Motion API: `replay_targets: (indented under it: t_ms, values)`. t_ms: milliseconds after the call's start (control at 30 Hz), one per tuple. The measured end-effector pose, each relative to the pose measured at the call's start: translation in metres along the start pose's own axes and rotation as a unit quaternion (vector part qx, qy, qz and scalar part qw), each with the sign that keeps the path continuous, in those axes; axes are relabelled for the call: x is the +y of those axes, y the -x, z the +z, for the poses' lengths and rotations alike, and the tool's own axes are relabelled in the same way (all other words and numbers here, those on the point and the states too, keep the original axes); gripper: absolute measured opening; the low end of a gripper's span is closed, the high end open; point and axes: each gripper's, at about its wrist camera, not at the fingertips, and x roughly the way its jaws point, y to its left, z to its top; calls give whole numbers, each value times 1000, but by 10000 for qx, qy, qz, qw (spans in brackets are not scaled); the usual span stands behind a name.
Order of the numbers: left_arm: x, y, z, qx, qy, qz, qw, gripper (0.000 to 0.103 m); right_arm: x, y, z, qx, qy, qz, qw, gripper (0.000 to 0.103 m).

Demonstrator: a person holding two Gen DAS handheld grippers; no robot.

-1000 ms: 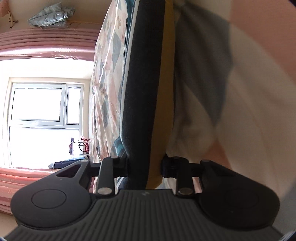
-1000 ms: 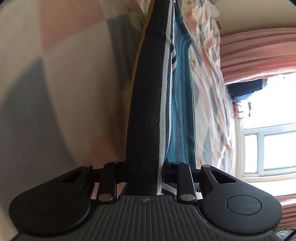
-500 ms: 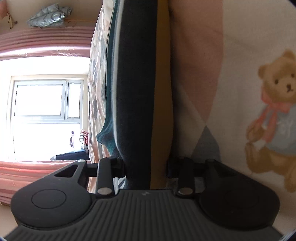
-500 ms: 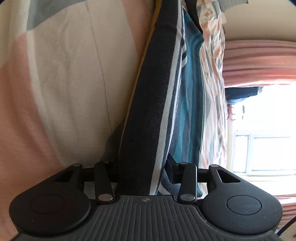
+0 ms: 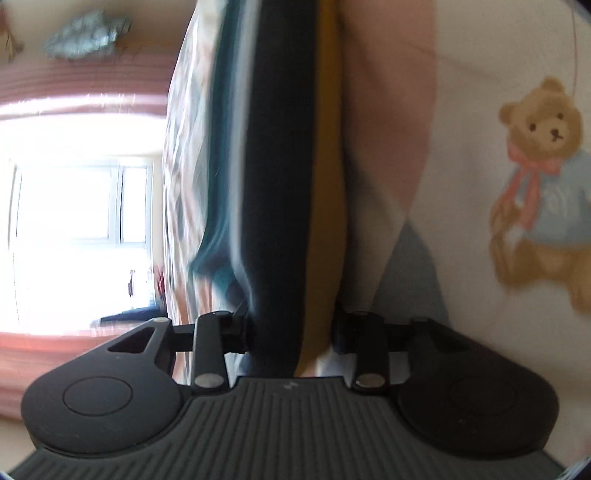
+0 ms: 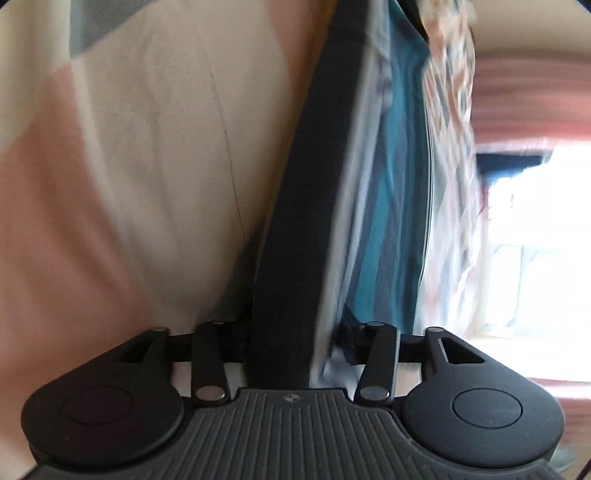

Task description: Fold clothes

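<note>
Left gripper (image 5: 291,328): jaws clamped on an edge of the garment (image 5: 280,166). Cloth fills the gap between the two fingers and runs straight away from the camera, up the middle of the left wrist view. Long axis of the visible band lies along the finger direction, bottom to top of frame.

Right gripper (image 6: 291,332): jaws likewise closed on the garment (image 6: 317,184). Here the band leans slightly right as it recedes toward the top of the frame.

Garment: one item, striped. Stripes counted in left view, left to right: teal, pale, dark charcoal, mustard. Right view shows charcoal, pale and teal; mustard is not clearly visible there. Stripes run parallel to the long axis. It lies edge-on to both cameras, held against the bedsheet (image 5: 461,110).

Bedsheet: one, patterned in pink, cream and grey-blue patches. One teddy bear print (image 5: 539,184) visible in left view, well to the right of the garment.

Background: one window (image 5: 77,221), bright, overexposed. Pink curtain (image 5: 85,85) beside it. One grey crumpled bundle (image 5: 85,33) beyond the curtain; identity unclear.

Both frames are motion-blurred; fine detail is unreliable.
</note>
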Motion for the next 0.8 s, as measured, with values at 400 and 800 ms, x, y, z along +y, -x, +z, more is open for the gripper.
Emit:
replay_targets:
  t_ms: [400, 800]
  values:
    - [109, 86, 106, 574, 4639, -1196, 8759, 40, -141, 12, -132, -1722, -5274, 2553, 7918, 46]
    - [80, 74, 307, 850, 4739, -754, 8732, 55, -163, -33, -188, -2312, -3319, 2736, 8727, 56]
